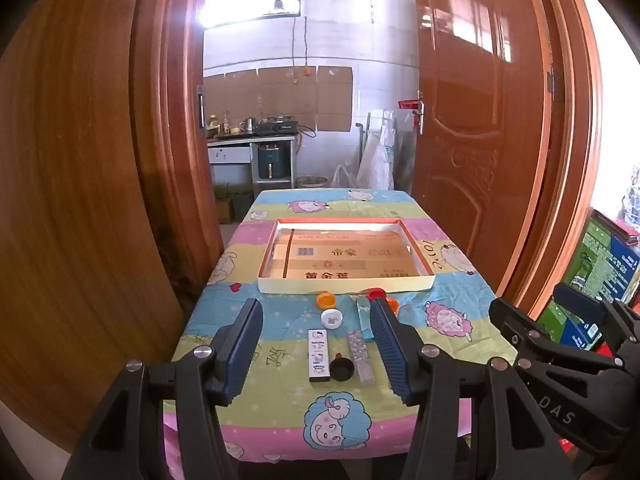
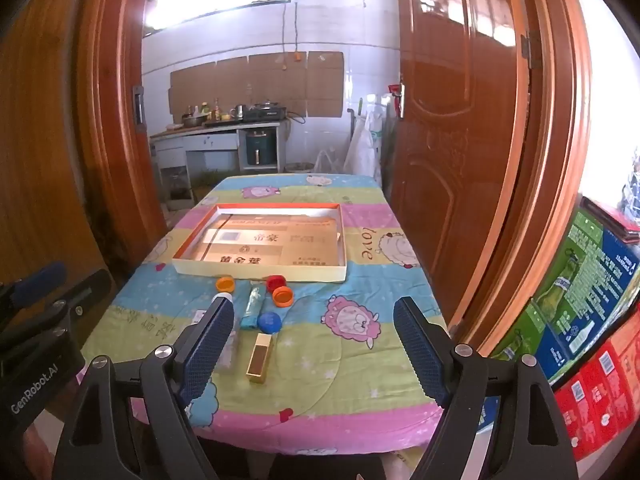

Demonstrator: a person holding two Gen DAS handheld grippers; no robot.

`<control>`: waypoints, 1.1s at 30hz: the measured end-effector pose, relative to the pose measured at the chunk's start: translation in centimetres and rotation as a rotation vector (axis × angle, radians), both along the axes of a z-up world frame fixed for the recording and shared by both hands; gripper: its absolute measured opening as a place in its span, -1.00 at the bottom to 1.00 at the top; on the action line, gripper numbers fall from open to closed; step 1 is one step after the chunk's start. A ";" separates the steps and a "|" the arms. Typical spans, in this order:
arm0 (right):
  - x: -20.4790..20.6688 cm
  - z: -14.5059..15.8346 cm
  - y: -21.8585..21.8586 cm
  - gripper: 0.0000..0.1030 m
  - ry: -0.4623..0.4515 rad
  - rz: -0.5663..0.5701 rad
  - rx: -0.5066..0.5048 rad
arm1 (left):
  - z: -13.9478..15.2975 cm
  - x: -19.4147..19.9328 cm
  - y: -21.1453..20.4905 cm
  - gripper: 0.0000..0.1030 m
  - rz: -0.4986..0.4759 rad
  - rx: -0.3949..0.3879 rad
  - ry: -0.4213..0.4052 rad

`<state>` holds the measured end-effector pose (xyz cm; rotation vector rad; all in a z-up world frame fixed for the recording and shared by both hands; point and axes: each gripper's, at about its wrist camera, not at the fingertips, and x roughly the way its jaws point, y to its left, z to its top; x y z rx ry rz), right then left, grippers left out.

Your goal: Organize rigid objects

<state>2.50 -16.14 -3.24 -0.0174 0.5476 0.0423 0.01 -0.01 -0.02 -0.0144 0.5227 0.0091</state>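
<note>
A shallow cardboard tray (image 1: 344, 289) (image 2: 260, 274) lies mid-table. In front of it lie small items: an orange cap (image 1: 326, 300), a white cap (image 1: 331, 317), a red cap (image 2: 276, 281), another orange cap (image 2: 283, 295), a blue cap (image 2: 269, 322), a teal packet (image 2: 253, 306), a white Hello Kitty case (image 1: 319, 355), a black cap (image 1: 341, 370), a glittery bar (image 1: 361, 355) and a gold lipstick box (image 2: 261, 357). My left gripper (image 1: 318, 344) is open above the near items. My right gripper (image 2: 314, 344) is open, empty, above the table's near right part.
The table wears a cartoon sheep cloth (image 1: 444, 316). An open wooden door (image 2: 460, 120) stands to the right, a door frame (image 1: 168, 120) to the left. Stacked printed boxes (image 2: 580, 300) stand by the table's right side. A kitchen counter (image 1: 252, 140) lies beyond.
</note>
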 end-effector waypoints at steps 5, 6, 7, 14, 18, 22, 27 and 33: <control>0.0 0.0 -0.1 0.62 0.007 0.000 0.009 | 0.0 -0.4 0.1 0.09 -0.015 -0.009 0.003; 0.0 0.0 -0.1 0.62 0.008 0.000 0.008 | -0.2 -0.5 0.2 0.09 -0.014 -0.010 0.004; 0.0 0.0 -0.1 0.62 0.008 -0.001 0.007 | -0.2 -0.3 0.0 0.09 -0.019 0.005 0.011; 0.0 0.0 0.0 0.62 0.007 0.001 0.008 | -0.4 -0.1 0.3 0.09 -0.014 0.002 0.020; 0.0 0.0 0.0 0.62 0.008 0.001 0.008 | -0.1 0.0 -0.2 0.09 -0.011 0.007 0.022; 0.0 -0.1 -0.1 0.62 0.011 0.002 0.008 | -0.3 0.1 -0.3 0.09 -0.012 0.004 0.029; 0.0 -0.1 0.2 0.62 0.010 0.001 0.007 | -0.2 -0.1 -0.3 0.09 -0.008 0.006 0.025; -0.2 -0.2 0.3 0.62 0.015 0.002 0.009 | -0.3 -0.3 -0.4 0.09 -0.009 0.007 0.028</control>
